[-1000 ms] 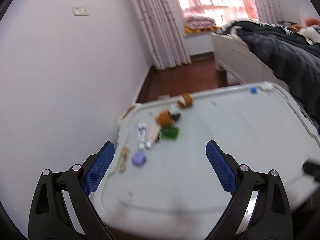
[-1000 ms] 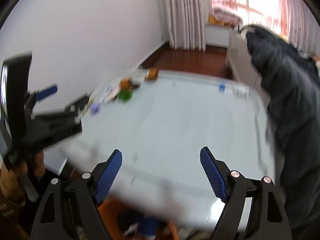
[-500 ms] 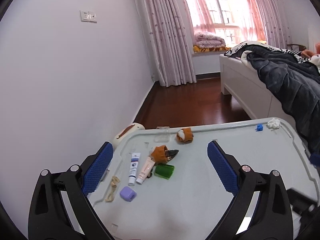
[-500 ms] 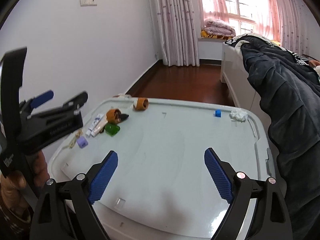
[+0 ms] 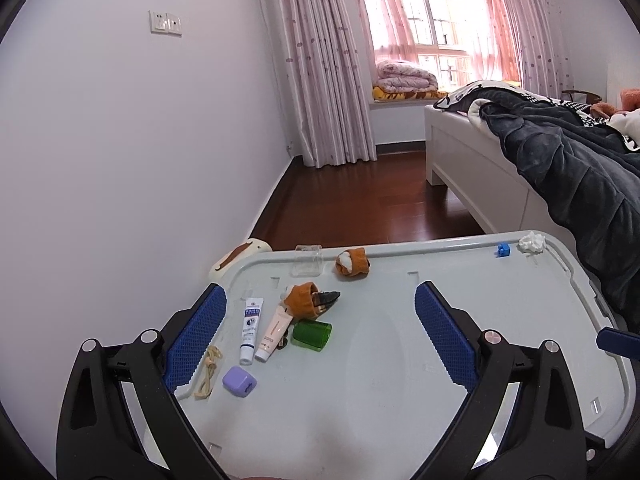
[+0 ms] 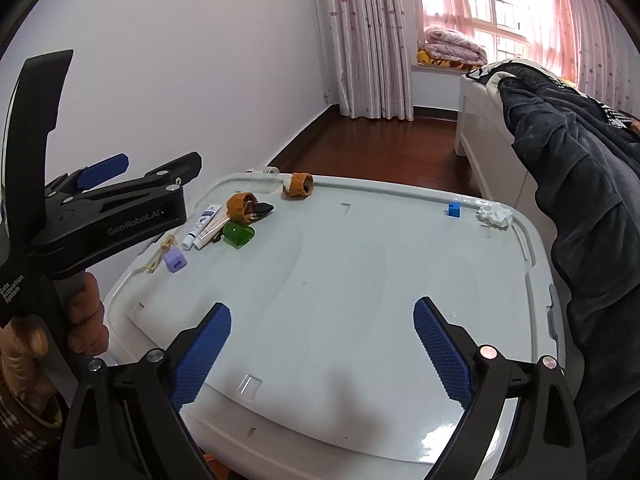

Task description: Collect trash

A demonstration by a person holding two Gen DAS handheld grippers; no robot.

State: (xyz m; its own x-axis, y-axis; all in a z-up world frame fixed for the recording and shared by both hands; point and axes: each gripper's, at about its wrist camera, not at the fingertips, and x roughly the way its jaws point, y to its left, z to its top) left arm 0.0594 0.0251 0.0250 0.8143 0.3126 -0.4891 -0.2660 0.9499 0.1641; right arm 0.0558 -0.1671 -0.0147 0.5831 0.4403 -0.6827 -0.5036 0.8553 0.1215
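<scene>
Tissue (image 6: 495, 214) lies crumpled at the desk's (image 6: 360, 280) far right rim, beside a blue block (image 6: 453, 209) — steer your empty, widening right hand-held gripper (image 6: 322, 352) there; the left hand-held gripper (image 5: 320, 340) gapes empty too.

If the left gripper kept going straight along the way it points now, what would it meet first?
Probably the bare white lid surface just right of the green cup; nothing lies between the open left gripper fingers, though depth is unclear.
</scene>
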